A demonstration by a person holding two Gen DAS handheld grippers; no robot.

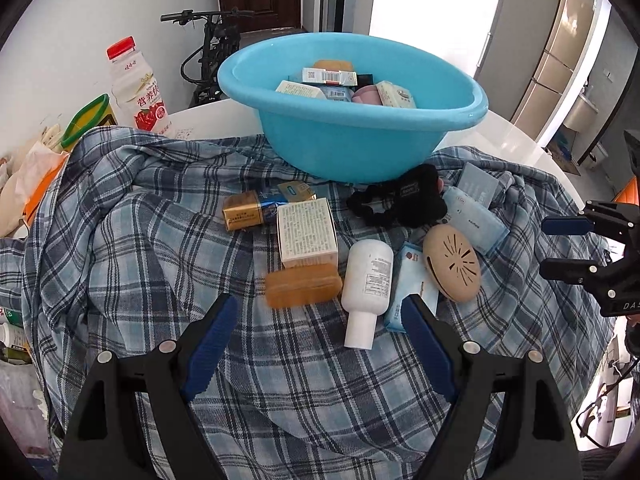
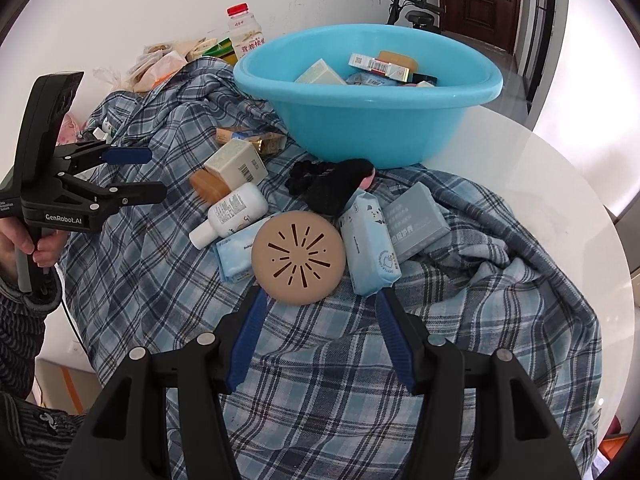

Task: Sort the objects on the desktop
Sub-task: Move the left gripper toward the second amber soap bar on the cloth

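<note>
Desktop objects lie scattered on a plaid shirt [image 1: 168,240] over the tabletop, short of the blue basin [image 2: 368,92] that already holds several boxes. Just ahead of the right gripper [image 2: 318,336], almost centred on its gap, lies the round tan disc [image 2: 298,258]; its jaws stand partly spread with nothing between them. The left gripper [image 1: 320,344], spread wide and empty, faces the white bottle [image 1: 366,280], whose long axis runs roughly along its pointing line, cap toward it. Each hand seems nearest its own target.

We see bright daylight from the far right, glare on the white table [image 2: 560,184], fisheye-bent dark corners.
</note>
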